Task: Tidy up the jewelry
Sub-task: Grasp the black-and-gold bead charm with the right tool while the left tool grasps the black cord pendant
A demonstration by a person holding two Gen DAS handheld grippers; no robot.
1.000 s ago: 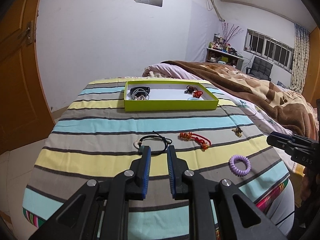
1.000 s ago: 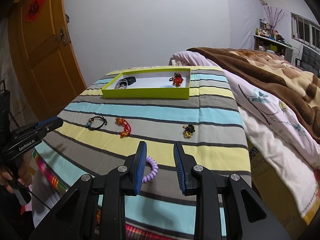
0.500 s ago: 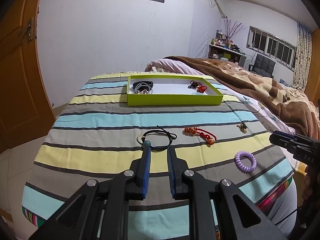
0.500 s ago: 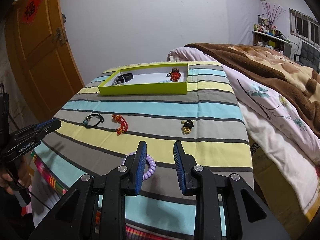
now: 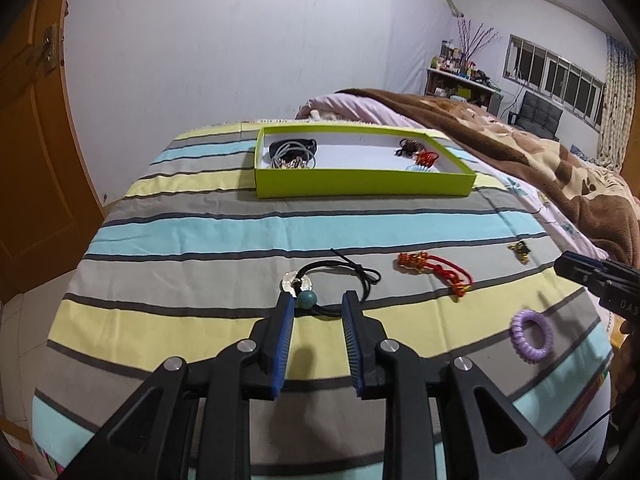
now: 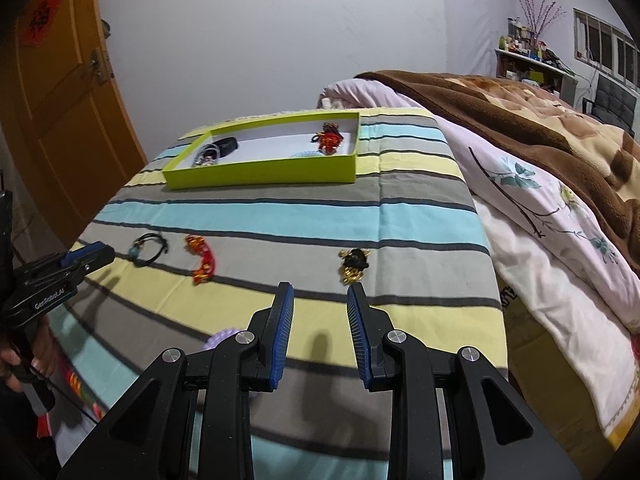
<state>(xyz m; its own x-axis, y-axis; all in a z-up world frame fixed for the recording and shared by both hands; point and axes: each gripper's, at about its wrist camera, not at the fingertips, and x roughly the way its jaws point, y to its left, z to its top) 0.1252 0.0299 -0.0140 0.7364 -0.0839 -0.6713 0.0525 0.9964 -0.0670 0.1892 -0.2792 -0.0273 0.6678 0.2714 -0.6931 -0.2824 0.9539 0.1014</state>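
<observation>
A black cord bracelet (image 5: 340, 276) with a teal bead lies on the striped cloth. My left gripper (image 5: 318, 300) is at its near edge. Its jaws are opening, and the bead sits between the fingertips with no pad pressing on it. A red knotted cord (image 5: 436, 272), a gold-and-black charm (image 5: 520, 250) and a purple coil tie (image 5: 532, 334) lie to the right. My right gripper (image 6: 320, 292) is open and holds nothing. The charm (image 6: 354, 264) lies just beyond its right fingertip. The purple tie (image 6: 220, 338) is half hidden behind its left finger.
A lime-green tray (image 5: 360, 184) at the far end of the table holds several pieces of jewelry. A bed with a brown blanket (image 6: 520, 128) runs along the right side. An orange door (image 6: 60, 100) stands to the left. The table's near edge drops off just below the grippers.
Both grippers have moved forward and down toward the cloth. The left jaws have spread wider around the teal bead. The purple tie has slipped from between the right jaws to behind the left finger.
</observation>
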